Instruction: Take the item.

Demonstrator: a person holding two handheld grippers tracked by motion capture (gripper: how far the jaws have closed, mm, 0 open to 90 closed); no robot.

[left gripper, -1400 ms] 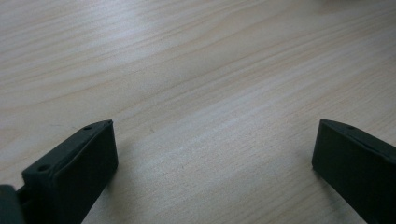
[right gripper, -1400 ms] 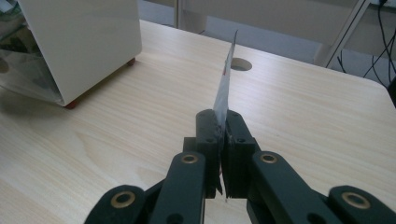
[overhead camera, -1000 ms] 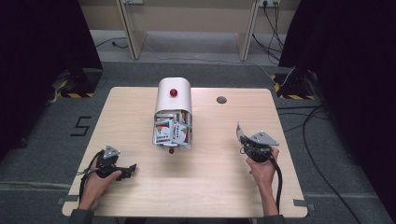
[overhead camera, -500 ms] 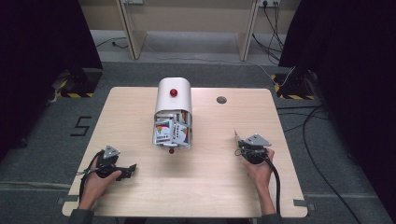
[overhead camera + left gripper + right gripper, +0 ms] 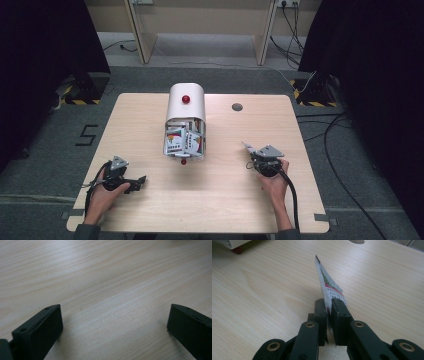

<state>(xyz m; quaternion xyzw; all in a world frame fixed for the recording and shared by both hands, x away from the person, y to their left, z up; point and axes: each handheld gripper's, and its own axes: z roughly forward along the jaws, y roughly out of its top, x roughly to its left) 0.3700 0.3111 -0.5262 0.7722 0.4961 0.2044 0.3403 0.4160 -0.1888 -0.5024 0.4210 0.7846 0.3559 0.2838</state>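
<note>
A white round-topped box (image 5: 185, 107) with a red knob stands at the table's middle back, its front open and stuffed with several printed packets (image 5: 183, 141). My right gripper (image 5: 251, 151) rests low over the table at the right, shut on a thin printed packet (image 5: 328, 284) that sticks up edge-on from between the jaws. My left gripper (image 5: 139, 181) lies near the front left of the table, held in a hand. In the left gripper view its jaws stand wide apart over bare wood (image 5: 107, 302), with nothing between them.
A small red ball (image 5: 183, 161) lies on the wooden table (image 5: 220, 200) just in front of the box. A dark round cable hole (image 5: 237, 106) sits at the back right. Cables trail from both grippers toward the front edge.
My right gripper has come down and slightly toward the front with the packet, from raised above the table to low over it. The left gripper has stayed put.
</note>
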